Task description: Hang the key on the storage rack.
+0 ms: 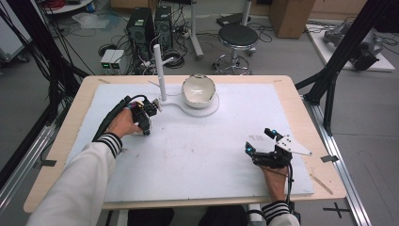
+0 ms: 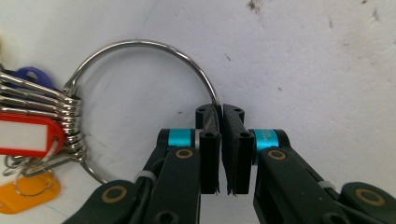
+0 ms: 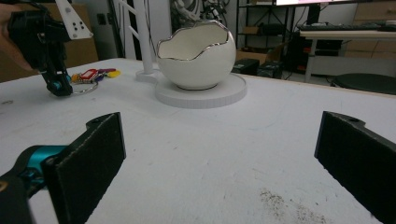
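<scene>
Keys on a large thin steel ring lie flat on the white counter, left of the white egg-shaped bowl with a silver rim on its round white stand. Several small metal keys with red, orange and blue plastic tags bunch at one side of the ring. The left tool is closed right down on the bare wire opposite that bunch — a fair place to hold, since the wire is stiff and free of clutter there. Judging by its look, the bundle is light but lopsided: lifted by this point, the keys will likely slide round and hang below, swinging. The smooth round wire may also turn or slip between flat pads, so a firm pinch and a slow lift seem wise. The right tool rests well apart near the counter's front right, jaws wide open, holding nothing
</scene>
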A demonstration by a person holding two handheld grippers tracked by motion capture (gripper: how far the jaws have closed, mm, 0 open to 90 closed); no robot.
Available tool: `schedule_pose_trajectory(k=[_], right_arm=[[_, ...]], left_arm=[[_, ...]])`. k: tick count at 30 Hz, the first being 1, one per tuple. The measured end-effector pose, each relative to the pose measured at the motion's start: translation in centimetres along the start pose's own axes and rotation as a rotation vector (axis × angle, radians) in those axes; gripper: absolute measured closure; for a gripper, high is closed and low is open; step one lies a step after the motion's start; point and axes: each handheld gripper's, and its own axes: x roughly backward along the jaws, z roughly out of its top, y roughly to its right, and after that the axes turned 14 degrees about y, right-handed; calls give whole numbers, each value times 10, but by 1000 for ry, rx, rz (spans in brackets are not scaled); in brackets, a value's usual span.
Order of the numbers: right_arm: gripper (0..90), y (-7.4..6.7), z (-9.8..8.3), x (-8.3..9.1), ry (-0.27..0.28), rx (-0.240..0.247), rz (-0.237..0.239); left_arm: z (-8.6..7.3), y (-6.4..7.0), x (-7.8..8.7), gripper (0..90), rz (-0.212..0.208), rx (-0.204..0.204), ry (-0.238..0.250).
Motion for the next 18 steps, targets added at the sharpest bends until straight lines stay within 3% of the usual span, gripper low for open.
schedule_pose_trajectory(k=[2, 4, 9, 11, 14, 15, 16, 17, 18], right_arm=[[14, 1, 0, 0, 2, 6, 2], [14, 0, 0, 0, 1, 1, -1], [13, 0, 0, 0, 0, 0, 0], [14, 0, 0, 0, -2, 1, -1], [14, 0, 0, 0, -2, 1, -1], [14, 0, 0, 0, -1, 1, -1], [14, 0, 0, 0, 0, 3, -1], [14, 0, 0, 0, 1, 1, -1], [14, 0, 0, 0, 1, 3, -1]], left_arm=[[-1, -2, 6, 864, -2, -7, 23], [-2, -2, 8, 865, -5, 13, 50], [-6, -7, 24, 867, 4, -14, 90], [-9, -8, 35, 867, 20, -7, 140], [-11, -9, 43, 868, 29, -10, 179], [-13, -11, 50, 869, 36, -19, 215], [-13, -11, 50, 869, 36, -19, 215], [-16, -12, 57, 870, 21, -27, 260], [-16, -12, 57, 870, 21, -27, 260]])
